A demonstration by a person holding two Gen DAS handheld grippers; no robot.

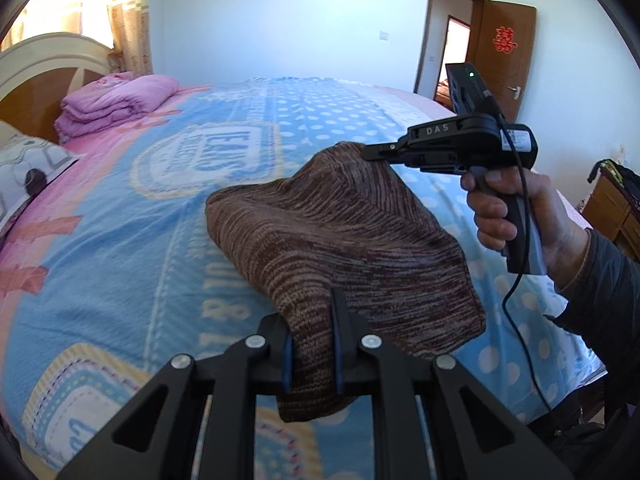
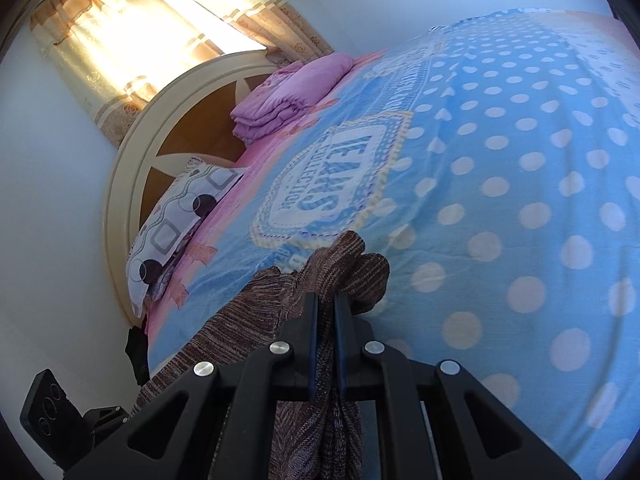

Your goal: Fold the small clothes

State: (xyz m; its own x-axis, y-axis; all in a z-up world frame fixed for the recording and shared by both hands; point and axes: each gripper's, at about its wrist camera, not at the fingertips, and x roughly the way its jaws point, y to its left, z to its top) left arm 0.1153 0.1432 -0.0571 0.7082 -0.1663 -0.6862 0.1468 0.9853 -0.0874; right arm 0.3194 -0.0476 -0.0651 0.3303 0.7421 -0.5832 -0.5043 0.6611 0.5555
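A brown and tan striped knitted garment point(image 1: 340, 240), soft and thick, hangs in the air above a bed covered by a blue blanket with white polka dots point(image 1: 120, 240), held at two points. The left gripper point(image 1: 312, 344) sits at the bottom of its own view, its jaws drawn narrow and pinching a near corner or edge of the knit between blue-lined pads. The right gripper point(image 1: 374, 151) is seen from the left camera, up and to the right, farther over the bed, held by the person's right hand point(image 1: 516, 208); its jaws are closed tight on the far upper edge of the same cloth. In the right camera view the right gripper point(image 2: 326, 312) shows knit fabric bunched between and beyond its narrow jaws. The stretch of cloth between the two grips runs from the near left gripper away and upward to the right gripper, so that line is the garment's held axis, and a fold would likely bring one grip toward the other. The cloth sags between them and its lower hem droops toward the blanket; whether it touches the bed cannot be told. The garment's type, sleeves and full outline are hidden by the draping. A folded pink quilt point(image 1: 116, 100) lies well apart by the headboard.
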